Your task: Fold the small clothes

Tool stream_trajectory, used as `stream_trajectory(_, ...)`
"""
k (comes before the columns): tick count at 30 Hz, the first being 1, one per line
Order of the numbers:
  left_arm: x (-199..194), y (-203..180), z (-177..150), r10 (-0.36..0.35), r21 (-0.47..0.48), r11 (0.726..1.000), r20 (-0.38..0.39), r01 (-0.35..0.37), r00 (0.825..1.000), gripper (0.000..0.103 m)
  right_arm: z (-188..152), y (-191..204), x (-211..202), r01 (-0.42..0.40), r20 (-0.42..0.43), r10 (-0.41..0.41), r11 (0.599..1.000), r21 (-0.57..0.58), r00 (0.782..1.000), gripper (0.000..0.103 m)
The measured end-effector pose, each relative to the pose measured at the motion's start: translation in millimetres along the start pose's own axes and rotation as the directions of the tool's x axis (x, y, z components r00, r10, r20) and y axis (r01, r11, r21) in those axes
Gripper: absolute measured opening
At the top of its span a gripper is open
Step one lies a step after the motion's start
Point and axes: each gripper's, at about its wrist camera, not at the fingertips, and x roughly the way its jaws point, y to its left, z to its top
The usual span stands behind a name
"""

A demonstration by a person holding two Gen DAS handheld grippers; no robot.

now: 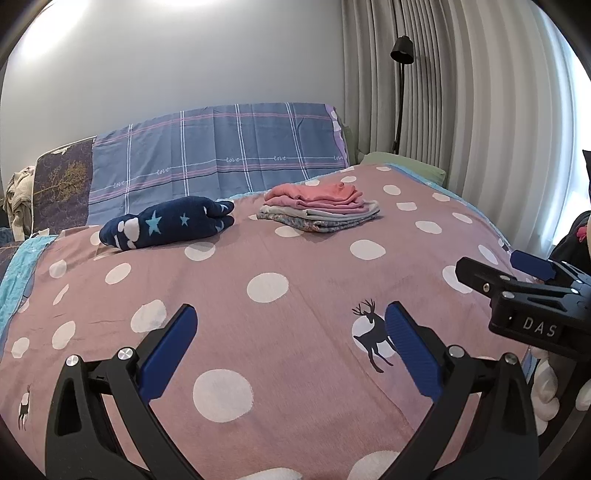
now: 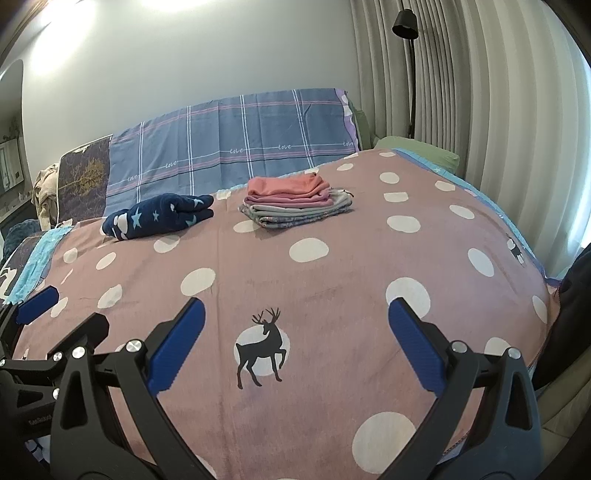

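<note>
Both sets of jaws stand spread wide with nothing between them: the left gripper [image 1: 290, 317] and the right gripper [image 2: 295, 314] hang side by side over the near part of the pink dotted bedspread [image 2: 332, 280], gripping no cloth, and whether their tips touch the spread cannot be told. In the left wrist view the right gripper [image 1: 532, 291] shows at the right edge, just beside its partner. Taking the deer print [image 2: 263, 347] as landmark, it lies on the spread between the right gripper's blue pads [image 2: 177, 343], and no garment lies on or near it. Well beyond the deer, toward the head of the bed, sits the stack of folded clothes [image 2: 295, 203], a coral piece on top, pink, grey and patterned pieces beneath, edges fairly even. Beyond the deer and to the left of that stack lies a navy star-patterned garment [image 2: 159, 218], rolled or bunched, not flat; it appears unfolded, though its make cannot be told from here. Farther still stands the blue plaid cover [image 2: 236, 147] at the head of the bed, with a black floor lamp [image 2: 406, 22] against the curtain. Judgement: the work stands between garments, the stack done and no piece in hand. The next move likely calls for a long reach past the deer to the navy garment, a pinch on one edge, and drawing it back to the open spread for flattening.
</note>
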Motion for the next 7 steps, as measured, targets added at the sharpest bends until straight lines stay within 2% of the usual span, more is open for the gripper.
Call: stream_trajectory(7,0.4,-0.1,0.2,-0.001,0.000,1.000,-0.002,0.001,1.000,0.102,-0.3,-0.9,1.4,0.002,0.000,-0.002,1.000,0.002,1.000,0.101)
